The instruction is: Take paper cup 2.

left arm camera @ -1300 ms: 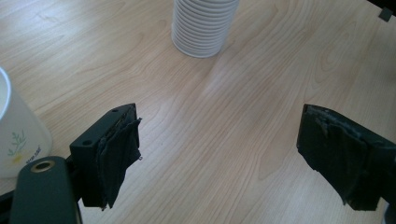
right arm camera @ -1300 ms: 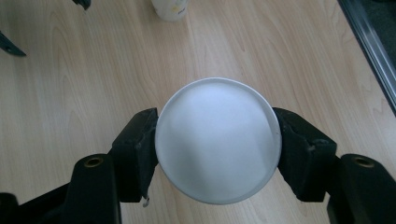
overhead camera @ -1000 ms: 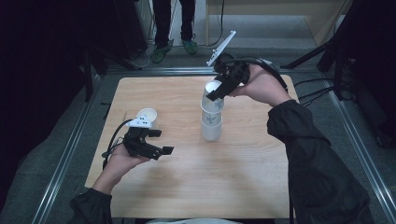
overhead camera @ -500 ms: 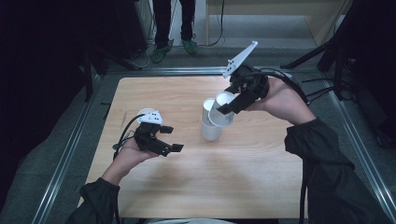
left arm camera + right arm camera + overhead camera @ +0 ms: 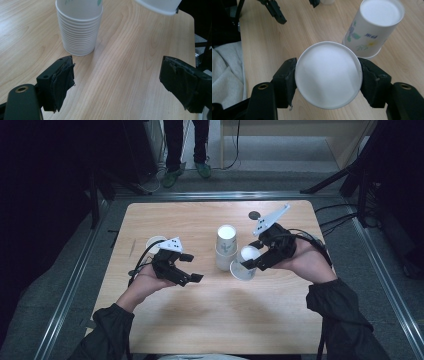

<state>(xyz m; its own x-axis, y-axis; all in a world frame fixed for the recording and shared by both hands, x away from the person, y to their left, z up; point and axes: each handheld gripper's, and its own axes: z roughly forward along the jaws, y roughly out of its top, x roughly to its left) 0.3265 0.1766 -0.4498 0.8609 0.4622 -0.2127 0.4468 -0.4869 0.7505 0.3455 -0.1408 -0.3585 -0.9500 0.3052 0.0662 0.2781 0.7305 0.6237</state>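
Note:
An upside-down stack of white paper cups [image 5: 226, 247] stands mid-table, printed with flowers [image 5: 374, 27]. Just right of it my right gripper [image 5: 255, 260] is shut on a single paper cup [image 5: 241, 270], tilted and held low over the wood. Its white base [image 5: 328, 75] is squeezed between both pads. My left gripper [image 5: 194, 268] hovers left of the stack [image 5: 80, 27], open. Its jaws have just been closing a little with nothing between them. The held cup's rim [image 5: 160, 6] shows in the left gripper view.
Another single cup [image 5: 154, 242] stands on the table behind my left hand. A small dark disc [image 5: 254, 215] lies near the far right edge. A person's legs [image 5: 185, 145] stand beyond the far edge. Metal rails [image 5: 65, 290] run along both sides.
My right gripper has come down from the top of the stack to its right side, with one cup in its jaws. My left gripper has drifted right, toward the stack.

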